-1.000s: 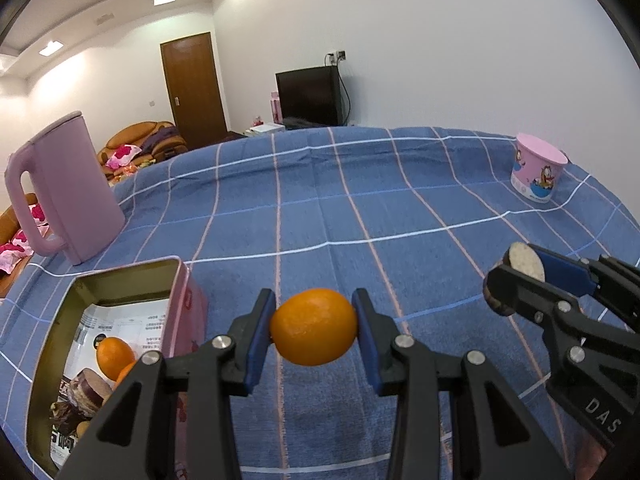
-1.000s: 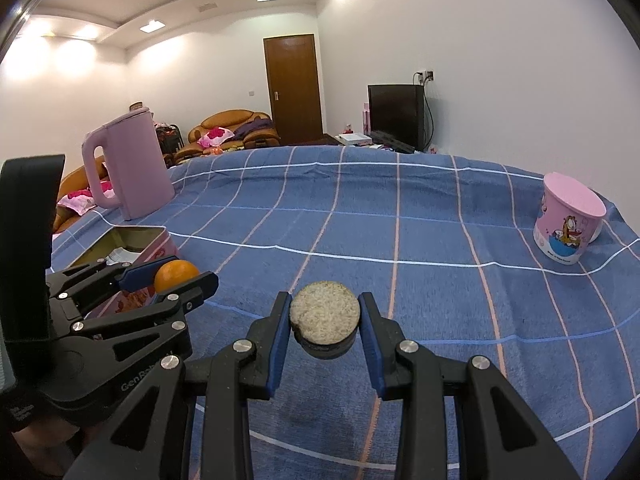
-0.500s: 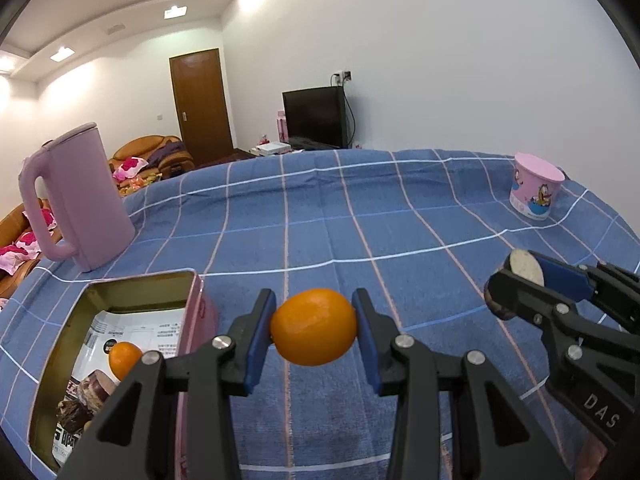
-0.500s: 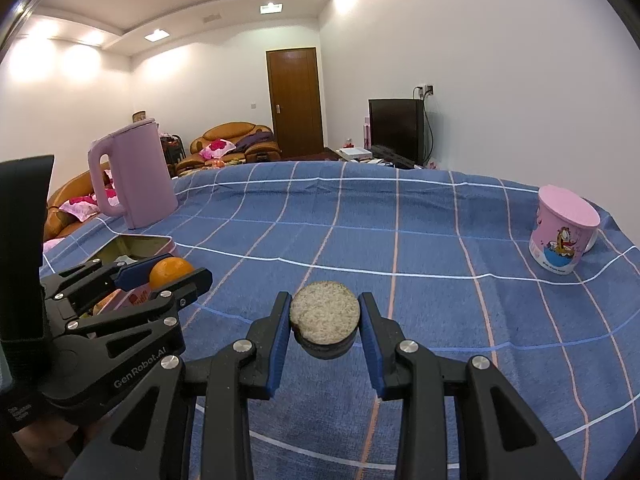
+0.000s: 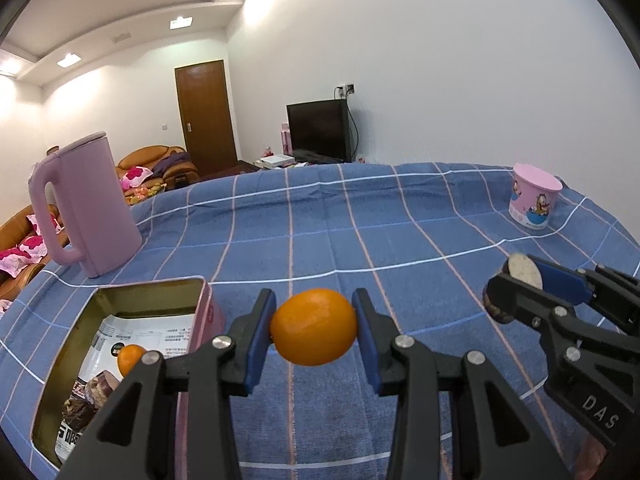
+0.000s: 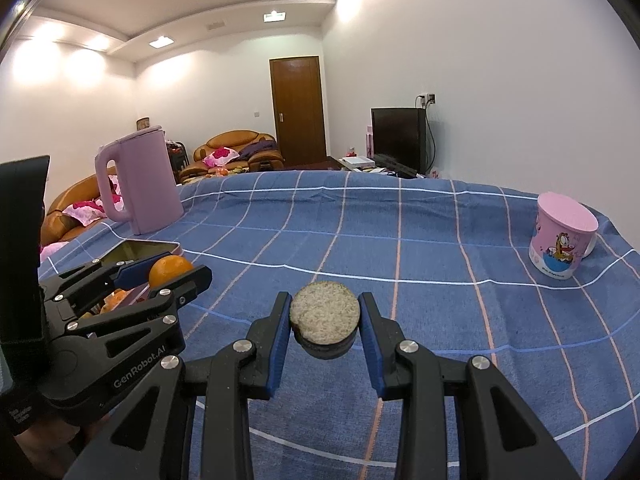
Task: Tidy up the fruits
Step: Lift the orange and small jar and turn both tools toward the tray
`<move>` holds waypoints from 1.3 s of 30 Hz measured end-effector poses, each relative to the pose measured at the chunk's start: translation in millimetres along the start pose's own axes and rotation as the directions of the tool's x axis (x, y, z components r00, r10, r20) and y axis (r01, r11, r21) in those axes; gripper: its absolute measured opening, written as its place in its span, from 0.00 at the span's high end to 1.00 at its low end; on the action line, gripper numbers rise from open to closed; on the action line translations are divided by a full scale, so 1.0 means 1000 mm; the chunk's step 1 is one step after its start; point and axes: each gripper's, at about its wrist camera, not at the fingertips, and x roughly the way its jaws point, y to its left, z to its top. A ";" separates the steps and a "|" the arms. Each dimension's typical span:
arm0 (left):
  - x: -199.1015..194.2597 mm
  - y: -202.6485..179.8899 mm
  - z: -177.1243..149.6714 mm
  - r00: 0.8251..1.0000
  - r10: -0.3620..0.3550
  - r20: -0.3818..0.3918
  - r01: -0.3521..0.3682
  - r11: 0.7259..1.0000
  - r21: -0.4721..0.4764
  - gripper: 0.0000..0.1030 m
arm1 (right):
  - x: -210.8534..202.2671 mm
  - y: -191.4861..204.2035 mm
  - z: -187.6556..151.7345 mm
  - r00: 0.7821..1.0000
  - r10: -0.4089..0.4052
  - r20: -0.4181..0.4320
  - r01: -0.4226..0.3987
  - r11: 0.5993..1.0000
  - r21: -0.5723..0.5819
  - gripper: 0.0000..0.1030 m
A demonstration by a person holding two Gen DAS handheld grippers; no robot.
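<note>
Grippers are both gripping: the left gripper (image 5: 314,326) is clamping an orange (image 5: 313,326) between its blue pads, and the right gripper (image 6: 324,326) is clamping a round dark-skinned fruit piece (image 6: 324,324) with its pale cut face turned up, both above the blue checked tablecloth (image 5: 360,240).

Only the left wrist view is showing the inside of the open pink tin (image 5: 200,292) at near left: a second orange (image 5: 130,358), dark brown pieces (image 5: 90,398) and printed paper are lying in it. The right wrist view is showing only the tin's rim and side.

The left gripper's fingers are covering part of the tin's contents. The print on the paper is too small to read.

"GenRobot.AI" is showing on the left gripper's body in the right wrist view; "DAS", cut off, is showing on the right gripper in the left wrist view. A pink kettle (image 5: 90,208) is standing far left, and a pink cartoon cup (image 5: 534,202) is standing upside down far right.
</note>
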 end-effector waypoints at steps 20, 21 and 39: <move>-0.014 0.001 -0.001 0.997 0.022 0.074 -0.022 1.000 0.006 0.60 | -0.014 0.003 -0.002 0.998 0.005 0.070 -0.004 1.000 -0.014 0.66; -0.015 0.001 -0.001 0.997 0.024 0.078 -0.025 1.000 0.008 0.60 | -0.015 0.004 -0.002 0.997 0.005 0.076 -0.003 1.000 -0.016 0.66; -0.032 0.008 -0.002 0.983 0.065 0.172 -0.060 0.998 -0.035 0.60 | -0.031 0.004 -0.003 0.985 0.011 0.172 -0.006 1.000 -0.028 0.66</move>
